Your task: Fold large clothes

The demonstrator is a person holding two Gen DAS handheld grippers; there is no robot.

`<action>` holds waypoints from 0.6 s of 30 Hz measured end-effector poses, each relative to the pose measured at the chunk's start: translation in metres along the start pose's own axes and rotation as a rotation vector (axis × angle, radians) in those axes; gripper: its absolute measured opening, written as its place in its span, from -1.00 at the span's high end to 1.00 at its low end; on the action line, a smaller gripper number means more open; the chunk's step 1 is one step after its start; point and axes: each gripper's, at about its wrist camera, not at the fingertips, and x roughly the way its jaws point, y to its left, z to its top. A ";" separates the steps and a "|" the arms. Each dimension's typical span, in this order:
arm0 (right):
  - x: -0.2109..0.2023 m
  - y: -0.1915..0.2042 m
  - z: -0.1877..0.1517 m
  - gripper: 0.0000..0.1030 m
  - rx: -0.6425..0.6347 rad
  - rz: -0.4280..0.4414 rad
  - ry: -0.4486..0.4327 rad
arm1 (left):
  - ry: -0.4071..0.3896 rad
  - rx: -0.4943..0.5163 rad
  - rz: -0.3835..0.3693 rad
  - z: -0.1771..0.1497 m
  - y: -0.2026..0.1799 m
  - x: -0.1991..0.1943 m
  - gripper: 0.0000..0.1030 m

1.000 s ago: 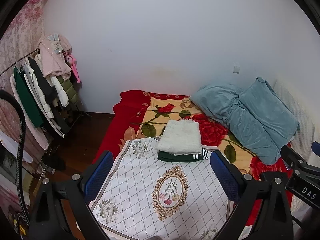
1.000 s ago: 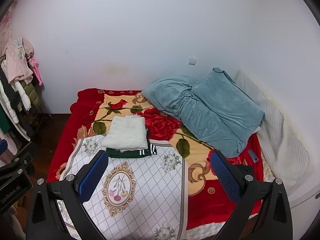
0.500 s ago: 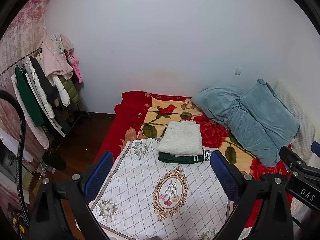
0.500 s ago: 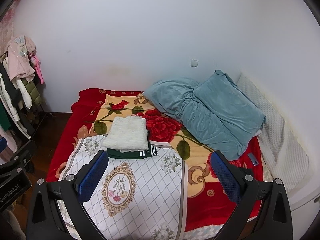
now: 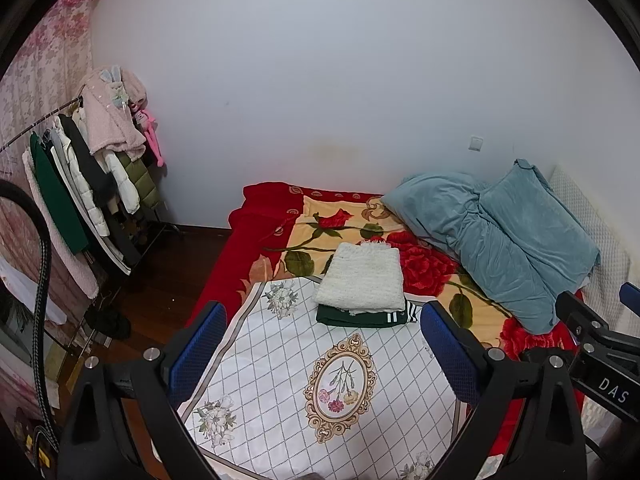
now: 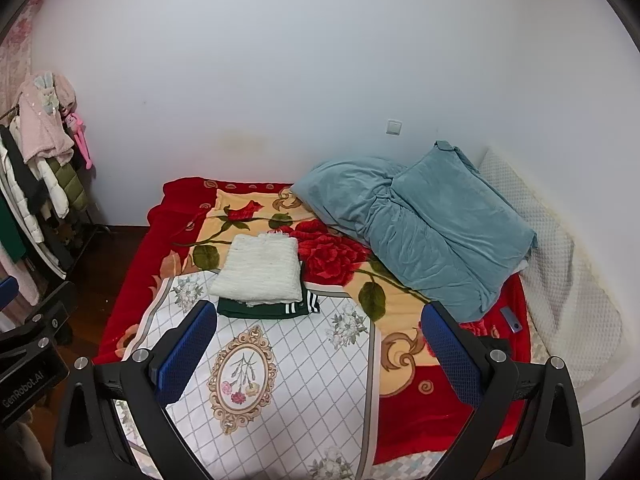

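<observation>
Both grippers (left, right) wide apart, empty; green garment mostly under white knit.

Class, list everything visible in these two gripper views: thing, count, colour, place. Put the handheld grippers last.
White sweater: one, folded, on top of the green garment.
Green garment: one, dark green with white stripes, folded, on the quilted cloth.
Quilted cloth: one, white with floral medallion, near end of bed.
Rose blanket: one, red and yellow, covering the bed.
Blue duvet: one, bunched, far right of bed.
Clothes rack: one, hung with coats, left.
Wall switch: one, white.
Left gripper: open, empty.
Right gripper: open, empty.
</observation>
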 end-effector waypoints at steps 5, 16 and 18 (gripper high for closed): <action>0.002 0.000 0.001 -1.00 -0.001 0.003 -0.002 | 0.000 -0.002 0.000 0.001 -0.001 0.000 -0.93; 0.001 -0.001 0.002 -1.00 -0.005 0.008 0.002 | -0.005 -0.008 0.002 0.007 -0.003 -0.001 -0.93; 0.001 -0.001 0.002 -1.00 -0.007 0.009 0.001 | -0.006 -0.008 0.005 0.007 -0.002 -0.001 -0.93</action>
